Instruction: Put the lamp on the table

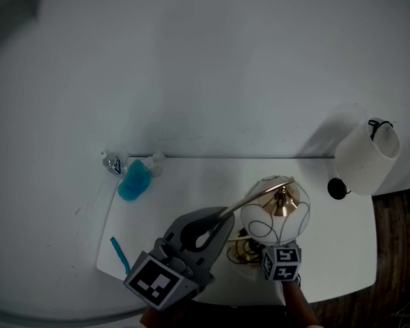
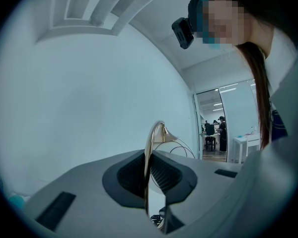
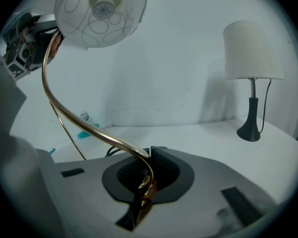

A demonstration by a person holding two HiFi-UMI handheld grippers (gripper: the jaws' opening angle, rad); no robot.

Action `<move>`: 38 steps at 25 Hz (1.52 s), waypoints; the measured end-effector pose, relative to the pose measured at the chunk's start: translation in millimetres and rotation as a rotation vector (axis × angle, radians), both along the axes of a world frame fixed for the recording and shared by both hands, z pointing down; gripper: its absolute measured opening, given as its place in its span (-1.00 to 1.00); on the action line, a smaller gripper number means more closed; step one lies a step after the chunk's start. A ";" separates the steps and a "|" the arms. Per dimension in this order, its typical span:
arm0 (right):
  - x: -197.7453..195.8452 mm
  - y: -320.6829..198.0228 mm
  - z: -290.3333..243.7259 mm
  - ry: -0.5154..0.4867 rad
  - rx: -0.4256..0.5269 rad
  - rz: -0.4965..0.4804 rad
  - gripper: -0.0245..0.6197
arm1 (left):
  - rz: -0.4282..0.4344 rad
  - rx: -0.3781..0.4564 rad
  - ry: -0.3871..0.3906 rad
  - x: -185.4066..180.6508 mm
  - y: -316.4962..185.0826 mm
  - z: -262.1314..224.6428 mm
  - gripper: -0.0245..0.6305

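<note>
The lamp is at the near right part of the white counter, held by both grippers. The left gripper has its fingers closed tight on the thin gold stem, partway along its arc. The right gripper has its fingers pinched on the foot of that stem, where a dark cord seems to run in beside it. From the right fingers the stem rises and bows out toward the left gripper. It then curls over to a round white shade marked with looping lines, so the long axis runs upward with the shade overhanging. The gold ring base lies just by the right gripper, which is the nearer to it; whether it touches the counter I cannot tell. A second lamp with a white drum shade stands well apart at the far right
</note>
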State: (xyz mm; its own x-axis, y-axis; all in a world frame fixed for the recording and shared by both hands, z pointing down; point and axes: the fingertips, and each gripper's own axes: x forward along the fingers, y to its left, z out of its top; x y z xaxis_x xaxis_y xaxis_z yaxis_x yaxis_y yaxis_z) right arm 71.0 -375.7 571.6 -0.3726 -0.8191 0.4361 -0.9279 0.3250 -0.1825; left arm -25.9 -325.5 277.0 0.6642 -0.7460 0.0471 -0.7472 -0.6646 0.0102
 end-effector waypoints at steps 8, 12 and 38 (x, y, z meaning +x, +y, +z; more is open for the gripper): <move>1.3 -1.1 6.4 0.003 -0.008 0.000 -0.90 | 0.007 -0.009 -0.008 2.0 -2.7 5.4 -0.82; 1.1 -1.4 10.5 0.000 -0.013 0.004 -0.90 | 0.008 -0.014 -0.010 1.9 -3.5 7.9 -0.82; 4.9 -4.8 29.4 -0.005 -0.036 0.006 -0.90 | 0.014 -0.040 -0.017 6.0 -9.6 23.1 -0.82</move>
